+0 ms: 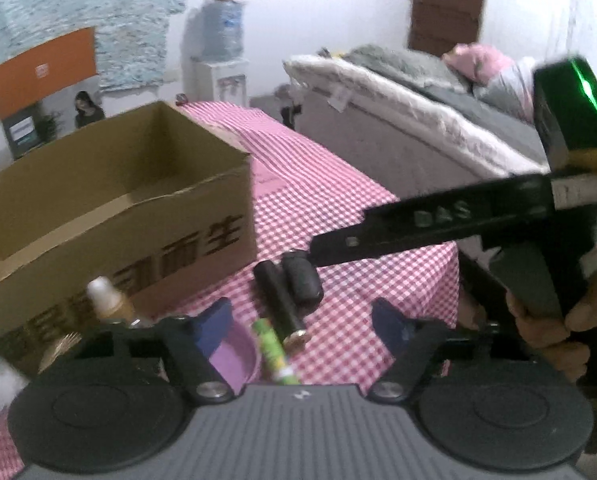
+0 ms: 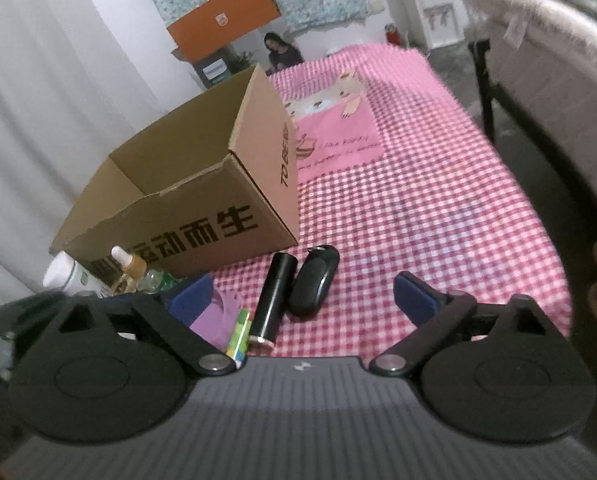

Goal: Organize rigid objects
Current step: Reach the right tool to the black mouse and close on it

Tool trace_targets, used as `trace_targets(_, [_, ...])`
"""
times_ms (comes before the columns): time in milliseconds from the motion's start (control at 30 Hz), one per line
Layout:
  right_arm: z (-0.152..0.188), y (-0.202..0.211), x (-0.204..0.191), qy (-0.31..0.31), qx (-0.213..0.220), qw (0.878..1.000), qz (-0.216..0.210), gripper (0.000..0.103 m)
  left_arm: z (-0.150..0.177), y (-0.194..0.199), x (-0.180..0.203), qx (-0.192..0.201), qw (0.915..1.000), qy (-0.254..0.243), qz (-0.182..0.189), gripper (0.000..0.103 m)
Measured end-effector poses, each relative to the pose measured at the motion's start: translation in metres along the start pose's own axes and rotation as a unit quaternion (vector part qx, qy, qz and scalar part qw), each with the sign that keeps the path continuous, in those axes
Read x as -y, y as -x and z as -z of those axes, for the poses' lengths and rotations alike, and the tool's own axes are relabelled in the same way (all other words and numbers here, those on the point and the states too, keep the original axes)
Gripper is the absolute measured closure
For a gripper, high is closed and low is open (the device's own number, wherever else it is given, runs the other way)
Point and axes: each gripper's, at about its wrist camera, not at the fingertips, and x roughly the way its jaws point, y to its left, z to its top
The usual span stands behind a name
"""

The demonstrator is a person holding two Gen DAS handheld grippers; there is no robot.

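An open, empty-looking cardboard box stands on the pink checked tablecloth. In front of it lie a black cylinder, a black oval mouse-like object, a green tube and a purple dish. My left gripper is open, low above these items. My right gripper is open above the cylinder and mouse; it also shows in the left wrist view, reaching in from the right.
A dropper bottle, a white bottle and a clear bottle stand left of the box front. A bed lies to the right of the table. A water dispenser stands at the far wall.
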Motion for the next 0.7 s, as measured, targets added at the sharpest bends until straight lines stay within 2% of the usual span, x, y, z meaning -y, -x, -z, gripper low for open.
trace_targets(133, [-0.010, -0.024, 0.013, -0.026, -0.026, 0.999, -0.022, 0.030, -0.009, -0.030, 0.008, -0.028, 0.9994, -0.018, 0.007, 0.051])
trace_targets(200, [-0.014, -0.033, 0.018, -0.034, -0.034, 0.998, -0.028, 0.037, -0.013, -0.041, 0.011, -0.035, 0.9990, -0.025, 0.012, 0.055])
trace_targets(267, [-0.017, -0.042, 0.026, -0.049, -0.044, 0.997, -0.037, 0.049, -0.017, -0.051, 0.012, -0.044, 0.9985, -0.032, 0.010, 0.062])
trace_targets(300, [-0.019, -0.046, 0.029, -0.057, -0.048, 0.996, -0.041, 0.051, -0.018, -0.056, 0.013, -0.050, 0.9981, -0.035, 0.010, 0.063])
trace_targets(500, [-0.022, -0.059, 0.047, -0.090, -0.065, 0.992, -0.056, 0.059, -0.025, -0.081, 0.012, -0.080, 0.9958, -0.044, -0.002, 0.065])
trace_targets(567, [-0.023, -0.062, 0.051, -0.097, -0.069, 0.991, -0.064, 0.065, -0.029, -0.089, 0.014, -0.090, 0.9949, -0.044, -0.007, 0.065])
trace_targets(700, [-0.025, -0.063, 0.056, -0.105, -0.075, 0.989, -0.077, 0.068, -0.031, -0.101, 0.012, -0.104, 0.9937, -0.039, -0.010, 0.065])
